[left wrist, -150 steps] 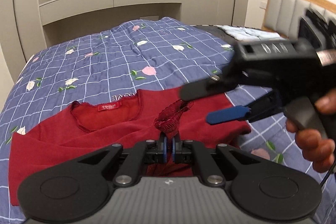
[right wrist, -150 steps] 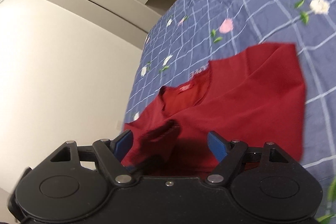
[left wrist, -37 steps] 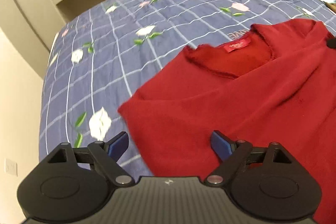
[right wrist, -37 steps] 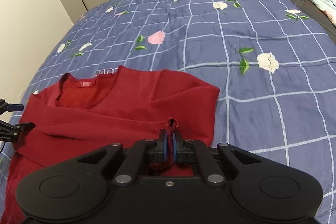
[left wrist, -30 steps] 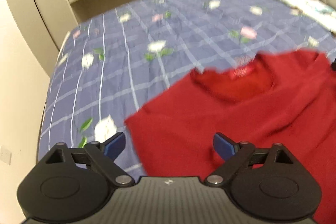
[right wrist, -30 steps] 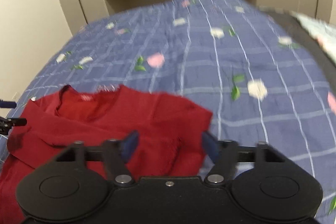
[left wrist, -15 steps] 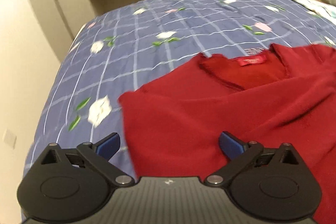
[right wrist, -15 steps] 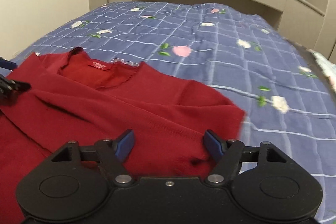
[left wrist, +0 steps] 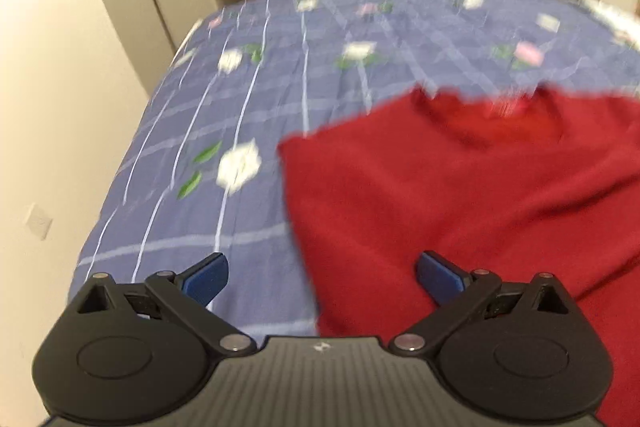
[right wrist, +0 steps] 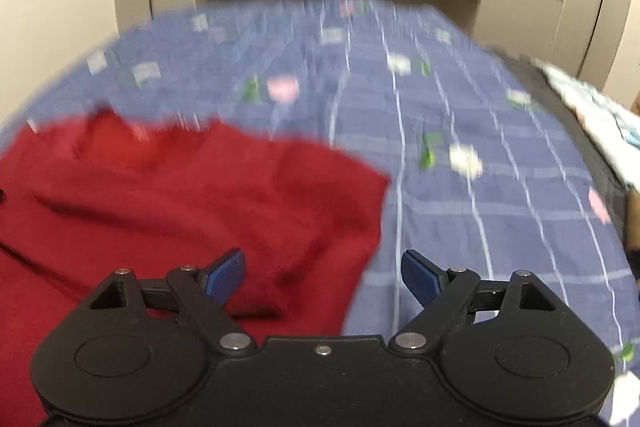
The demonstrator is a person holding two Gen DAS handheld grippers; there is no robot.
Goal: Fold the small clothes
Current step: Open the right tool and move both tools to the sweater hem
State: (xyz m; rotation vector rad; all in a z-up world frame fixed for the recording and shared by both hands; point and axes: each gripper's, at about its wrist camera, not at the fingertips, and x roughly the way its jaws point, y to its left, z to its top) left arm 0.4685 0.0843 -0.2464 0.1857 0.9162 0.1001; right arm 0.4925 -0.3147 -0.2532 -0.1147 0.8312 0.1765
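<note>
Jaws, both grippers: spread wide, holding nothing. Left gripper (left wrist: 322, 277) hangs over our red top's (left wrist: 460, 195) left edge; right gripper (right wrist: 322, 273) over its right edge. Top lies on the blue quilt (right wrist: 460, 131), sides seemingly folded in, though blur obscures this. Bottom-to-collar fold, we judge, remains.

Left tool (left wrist: 322, 277), right tool (right wrist: 322, 269): black bodies, blue fingertip pads, silver screws.
</note>
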